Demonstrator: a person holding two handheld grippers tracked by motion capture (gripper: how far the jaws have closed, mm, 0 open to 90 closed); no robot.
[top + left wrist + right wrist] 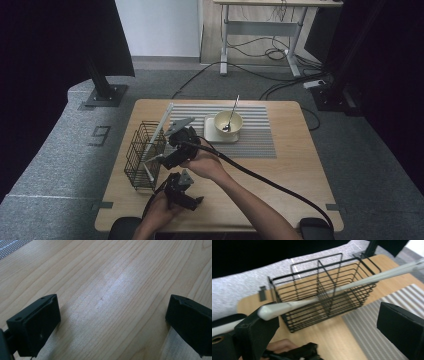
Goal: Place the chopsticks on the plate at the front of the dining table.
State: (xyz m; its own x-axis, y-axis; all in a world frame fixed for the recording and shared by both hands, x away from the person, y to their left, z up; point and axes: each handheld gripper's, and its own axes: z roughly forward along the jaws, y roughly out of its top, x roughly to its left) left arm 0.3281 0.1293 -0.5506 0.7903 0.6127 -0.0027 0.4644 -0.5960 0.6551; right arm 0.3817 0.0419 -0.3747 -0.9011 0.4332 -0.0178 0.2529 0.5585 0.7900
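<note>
A black wire basket (142, 155) stands on the left side of the wooden table (290, 170). A long white chopstick (162, 122) leans out of its top toward the back. My right gripper (167, 157) is at the basket's right side with its jaws wide open. In the right gripper view the white chopstick (342, 288) rests on top of one jaw and crosses in front of the basket (324, 295); the gripper (329, 327) holds nothing. My left gripper (192, 200) lies low near the front edge, open (112, 322) over bare wood.
A cream bowl (228, 122) with a spoon (232, 114) in it sits on a white square plate (212, 134) on a striped grey mat (255, 135) at the back middle. A second white stick (149, 174) stands in the basket's front end. A cable (270, 185) trails across the right.
</note>
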